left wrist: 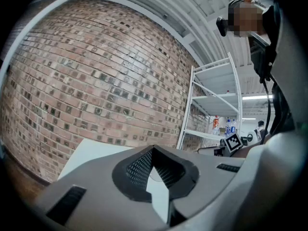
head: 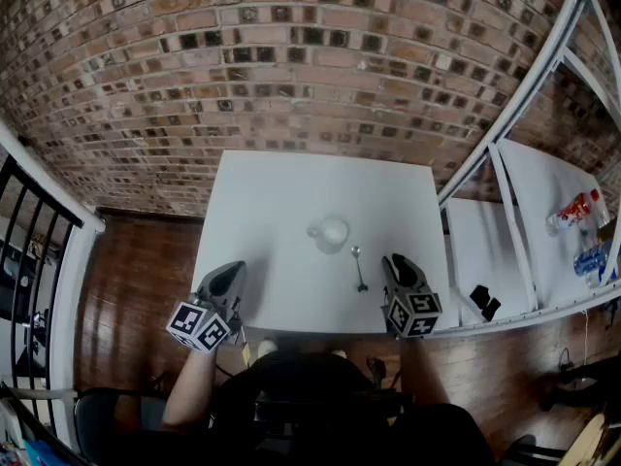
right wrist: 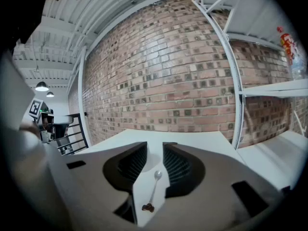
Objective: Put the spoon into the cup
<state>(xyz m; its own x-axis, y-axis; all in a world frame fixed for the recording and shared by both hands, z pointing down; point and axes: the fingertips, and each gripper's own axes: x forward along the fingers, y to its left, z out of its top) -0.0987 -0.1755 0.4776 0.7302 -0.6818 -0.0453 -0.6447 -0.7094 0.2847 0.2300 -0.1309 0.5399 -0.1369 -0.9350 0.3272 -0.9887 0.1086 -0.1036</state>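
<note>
Nothing of the task is done yet, as far as we can see. The spoon [head: 358,268] lies flat on the white table [head: 291,187], right of centre and towards the front edge. Its bowl points at the far edge, its dark-tipped handle at us. The cup [head: 332,232] stands upright near the middle of the table, close to the spoon's bowl but apart from it, and looks empty.

The right gripper [right wrist: 155,150] has its jaws apart. The spoon shows in the gap between them but lies on the table ahead, not touched by either pad. It hangs near the front right corner, tipped a little down. The left gripper [left wrist: 153,150] has its jaw tips together on nothing, level, over the front left corner.

We judge that grasping, lifting and dropping the spoon into the cup are all left to do.

The table carries only these two things. A brick wall [head: 291,66] stands behind it, with wooden floor [head: 136,280] below. A white shelf rack [head: 529,216] holding bottles [head: 574,210] is at the right, a black railing [head: 29,231] at the left.
</note>
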